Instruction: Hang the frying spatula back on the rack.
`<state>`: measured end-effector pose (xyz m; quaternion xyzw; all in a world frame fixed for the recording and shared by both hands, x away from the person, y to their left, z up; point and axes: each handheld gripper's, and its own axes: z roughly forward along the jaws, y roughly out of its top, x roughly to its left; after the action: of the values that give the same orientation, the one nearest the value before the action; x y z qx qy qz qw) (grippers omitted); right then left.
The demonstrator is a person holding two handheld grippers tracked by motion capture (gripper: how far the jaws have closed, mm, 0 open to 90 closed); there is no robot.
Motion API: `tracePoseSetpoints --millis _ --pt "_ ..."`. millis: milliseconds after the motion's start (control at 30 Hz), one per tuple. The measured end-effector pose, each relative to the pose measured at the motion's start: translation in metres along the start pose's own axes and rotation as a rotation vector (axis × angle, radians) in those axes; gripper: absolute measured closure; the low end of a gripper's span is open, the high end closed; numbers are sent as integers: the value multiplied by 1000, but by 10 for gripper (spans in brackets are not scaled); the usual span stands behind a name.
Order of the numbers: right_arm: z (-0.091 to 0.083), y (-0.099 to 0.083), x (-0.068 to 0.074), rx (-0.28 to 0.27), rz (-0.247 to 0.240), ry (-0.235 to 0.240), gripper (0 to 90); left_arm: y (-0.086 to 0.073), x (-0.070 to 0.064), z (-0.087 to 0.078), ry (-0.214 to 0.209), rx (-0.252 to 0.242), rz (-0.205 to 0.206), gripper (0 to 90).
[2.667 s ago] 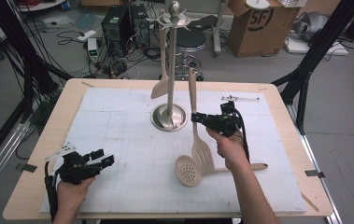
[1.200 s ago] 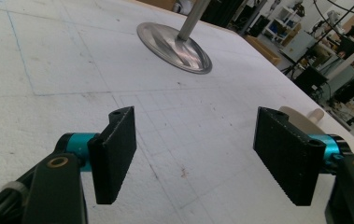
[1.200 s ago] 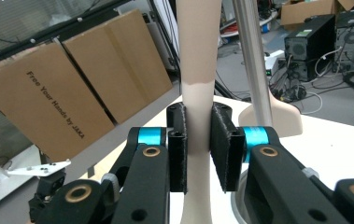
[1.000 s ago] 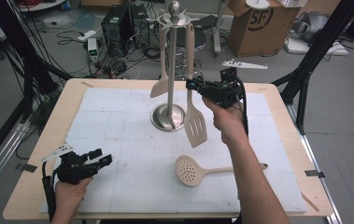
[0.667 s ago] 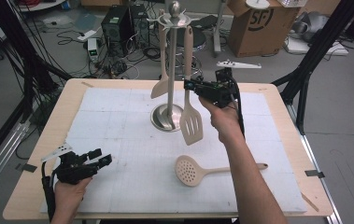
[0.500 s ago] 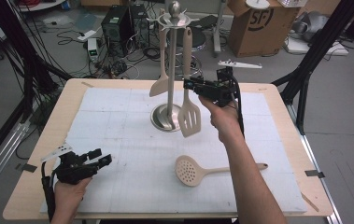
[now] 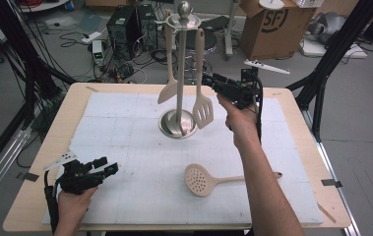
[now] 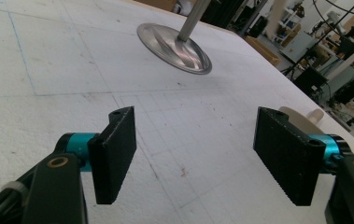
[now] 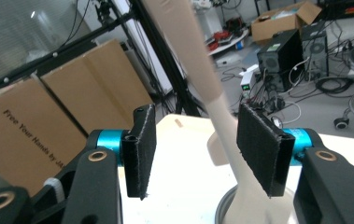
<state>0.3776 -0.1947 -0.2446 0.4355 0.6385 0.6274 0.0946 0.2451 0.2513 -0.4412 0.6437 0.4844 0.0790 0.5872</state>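
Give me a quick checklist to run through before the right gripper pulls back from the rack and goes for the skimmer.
1. Turner hung on the rack: ok, its handle reaches the top ring, though the hook itself is too small to see.
2. Right gripper released: ok, in the right gripper view the jaws stand apart, with the handle close to one pad.
3. Pull-back path clear of the hanging spatula: ok, it is on the pole's far side.
4. Skimmer reachable: ok, flat on the mat, handle pointing right.
5. Left gripper out of the way: ok, open, low at the near left.
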Motion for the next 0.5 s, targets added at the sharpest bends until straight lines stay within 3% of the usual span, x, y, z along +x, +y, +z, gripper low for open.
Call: tracePoseSetpoints --millis 233,500 --pt "-3 7 3 -76 -4 17 515 0 0 0 2 -1 0 306" --pt "-4 21 3 -160 37 39 532 0 0 0 0 -2 0 306"
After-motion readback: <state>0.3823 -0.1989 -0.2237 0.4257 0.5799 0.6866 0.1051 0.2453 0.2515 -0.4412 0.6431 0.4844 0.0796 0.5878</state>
